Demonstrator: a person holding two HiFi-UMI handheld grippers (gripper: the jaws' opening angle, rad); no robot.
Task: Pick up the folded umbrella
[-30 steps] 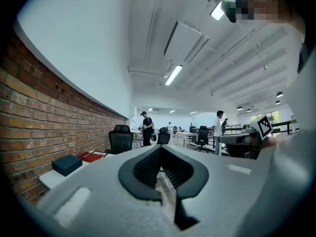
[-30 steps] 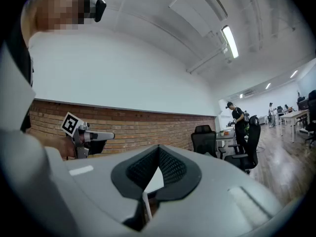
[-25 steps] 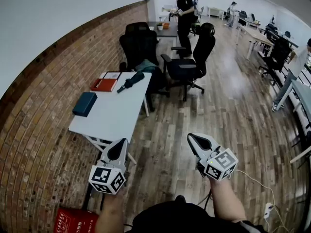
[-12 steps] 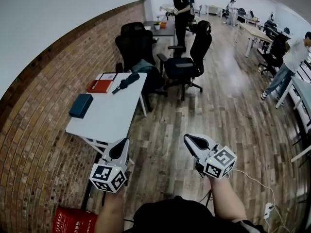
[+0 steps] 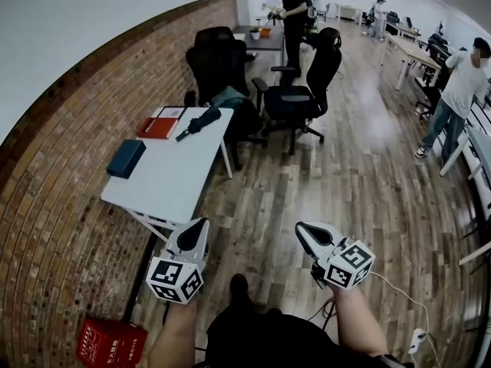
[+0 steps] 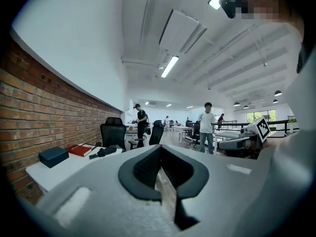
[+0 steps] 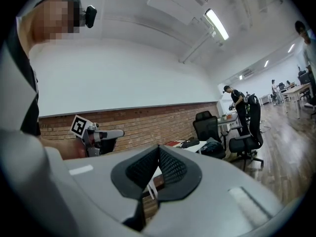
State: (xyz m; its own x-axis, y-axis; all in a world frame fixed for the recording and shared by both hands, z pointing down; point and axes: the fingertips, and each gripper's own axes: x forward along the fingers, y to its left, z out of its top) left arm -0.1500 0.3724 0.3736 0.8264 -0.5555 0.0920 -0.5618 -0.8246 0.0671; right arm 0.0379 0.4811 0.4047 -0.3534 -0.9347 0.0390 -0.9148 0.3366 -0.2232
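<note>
White table (image 5: 173,182) bears the folded umbrella (image 5: 197,123) at its far end; left gripper (image 5: 198,232) and right gripper (image 5: 307,234), both clenched empty, hang well short of it, likely pre-approach.

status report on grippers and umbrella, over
Left gripper and right gripper shut, empty, short of the table. Folded umbrella lies at its far end, untouched. Red book beside it, blue case nearer.

White table (image 5: 173,186) carries teal case (image 5: 126,159); red book (image 5: 157,127), folded umbrella (image 5: 197,123) side by side at far end.
</note>
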